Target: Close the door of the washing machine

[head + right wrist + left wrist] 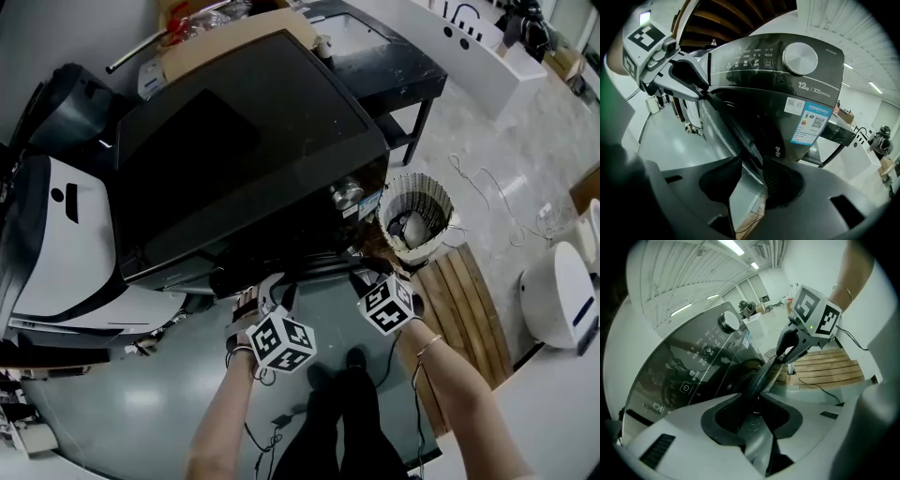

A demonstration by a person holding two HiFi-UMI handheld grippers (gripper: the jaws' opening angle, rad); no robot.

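One wicker basket (418, 191) and wooden slats (469, 302) near the door (737, 132)

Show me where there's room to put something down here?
The washing machine's dark top is bare up to the cardboard at its back. The grey floor between the white machine and the person's legs is open too. It's crowded at the door, where the left gripper and right gripper meet.
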